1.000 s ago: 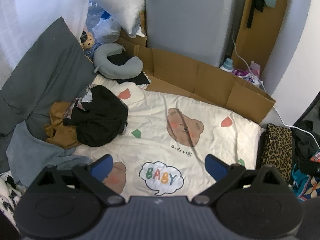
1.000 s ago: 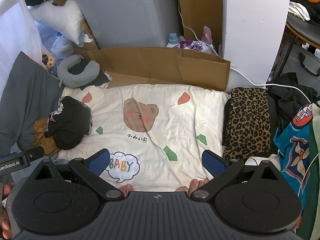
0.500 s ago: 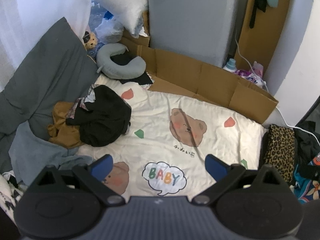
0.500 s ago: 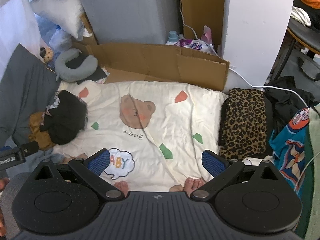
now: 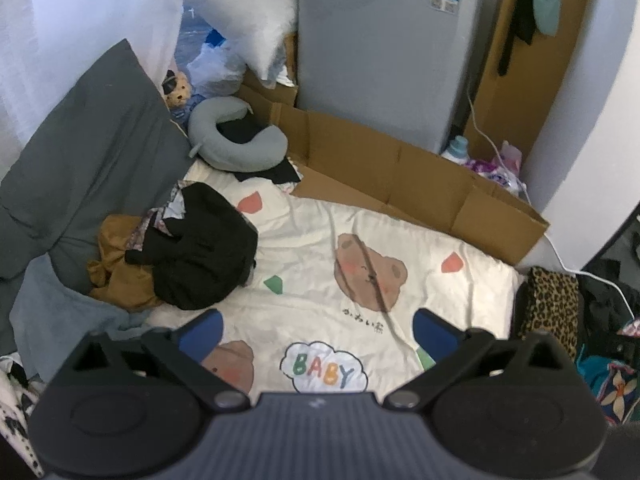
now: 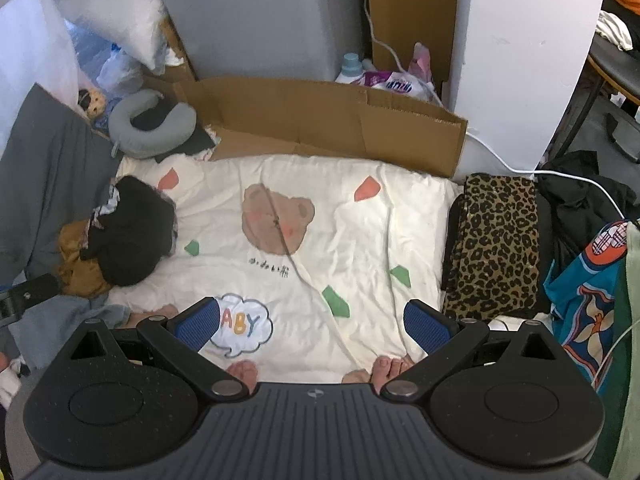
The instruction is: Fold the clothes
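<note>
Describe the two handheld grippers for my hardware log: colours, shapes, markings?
Both look alike. The left gripper and right gripper each have a matte black ribbed body, two round discs, angled black link arms with silver pivot pins, and blue textured finger pads. No cables or sleeves are visible.

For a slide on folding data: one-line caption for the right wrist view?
Open right claw above a bear-print blanket, unfolded clothes pile left, leopard-print garment right.

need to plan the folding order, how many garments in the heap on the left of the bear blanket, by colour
black garment: 1
mustard-brown garment: 1
patterned garment, mostly hidden: 1
total: 3 visible in the heap; more may lie underneath
</note>
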